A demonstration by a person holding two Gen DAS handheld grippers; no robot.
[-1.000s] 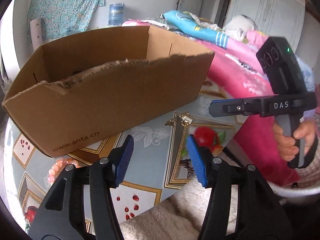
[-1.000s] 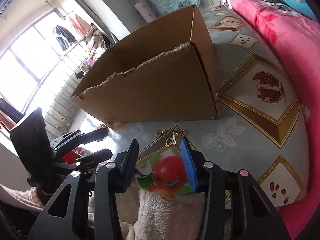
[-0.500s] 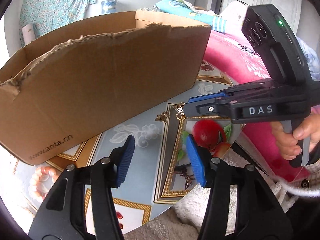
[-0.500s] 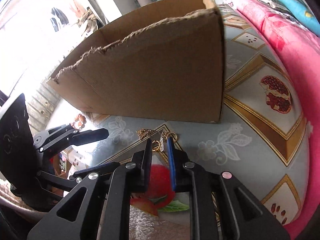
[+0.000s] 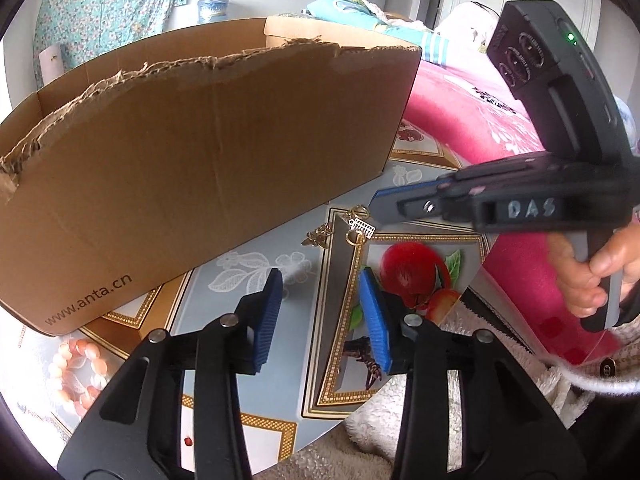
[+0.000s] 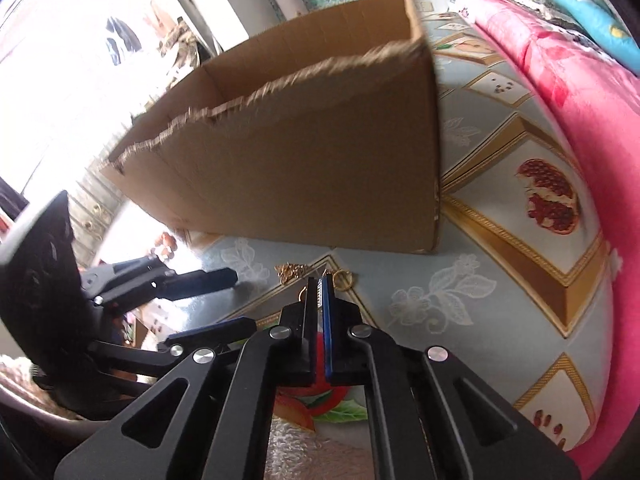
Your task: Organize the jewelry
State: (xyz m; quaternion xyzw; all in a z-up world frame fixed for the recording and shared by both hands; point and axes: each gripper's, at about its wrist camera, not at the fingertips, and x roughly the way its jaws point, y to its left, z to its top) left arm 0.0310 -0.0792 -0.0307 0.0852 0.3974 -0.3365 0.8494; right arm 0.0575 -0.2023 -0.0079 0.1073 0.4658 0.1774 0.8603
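Observation:
A gold earring with a small silver comb-shaped charm [image 5: 362, 227] sits at the tip of my right gripper [image 5: 380, 208], just in front of the cardboard box [image 5: 192, 168]. In the right wrist view, my right gripper [image 6: 319, 285] is shut on that earring [image 6: 319, 294], and its gold ring [image 6: 343, 279] shows beside the pads. A second gold piece [image 5: 318, 237] [image 6: 290, 270] lies on the table to the left. My left gripper [image 5: 321, 280] hovers near the table's front; its jaws are closing with nothing between them. In the right wrist view the left gripper [image 6: 244, 300] is on the left.
The open box with a torn rim [image 6: 304, 152] fills the back of the fruit-patterned table [image 5: 248, 280]. A pink bead bracelet [image 5: 78, 372] lies near the box's left corner. A pink blanket [image 5: 460, 120] borders the right side. A hand [image 5: 588, 280] holds the right gripper's handle.
My right gripper has shut on the earring at the table. My left gripper has dropped lower and closer to the box, and its jaws have narrowed.

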